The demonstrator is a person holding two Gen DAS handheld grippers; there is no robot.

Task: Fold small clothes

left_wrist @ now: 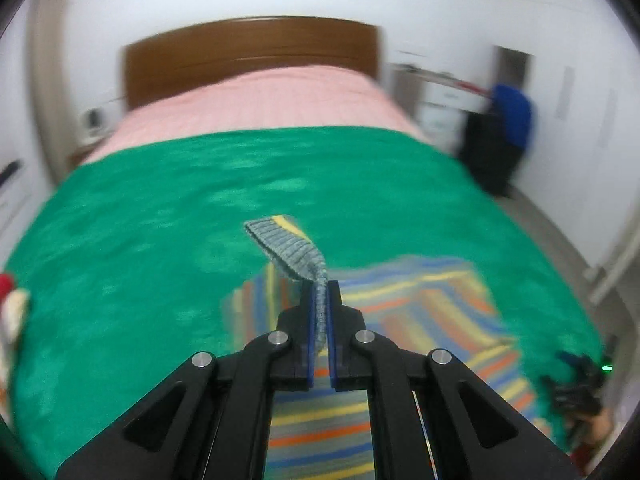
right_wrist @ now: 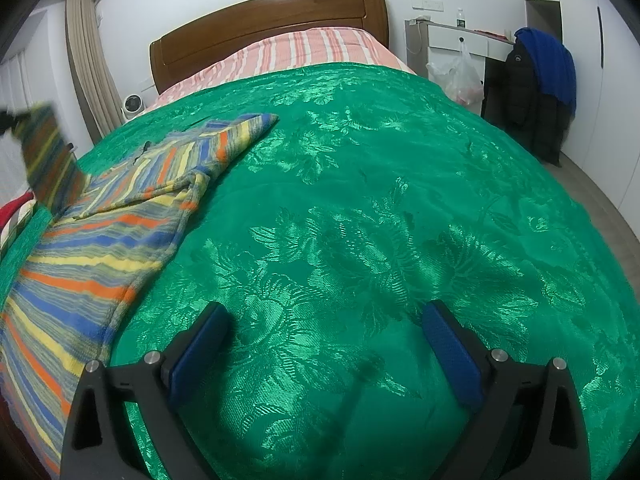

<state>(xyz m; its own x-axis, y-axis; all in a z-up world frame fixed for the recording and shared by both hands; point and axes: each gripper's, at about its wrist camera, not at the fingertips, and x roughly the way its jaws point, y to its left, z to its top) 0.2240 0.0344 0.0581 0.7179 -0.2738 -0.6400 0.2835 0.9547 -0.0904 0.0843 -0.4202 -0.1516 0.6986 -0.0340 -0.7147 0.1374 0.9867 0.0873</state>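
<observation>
1. Left gripper: jaws clamped together on the grey ribbed cuff of the striped sweater, cuff lifted above the green bedspread.
2. Right gripper: jaws wide apart, holding nothing, just over bare bedspread.
3. Sweater: spread at the near left of the bed, one sleeve stretched toward the far headboard, the other sleeve raised at far left, blurred.
</observation>
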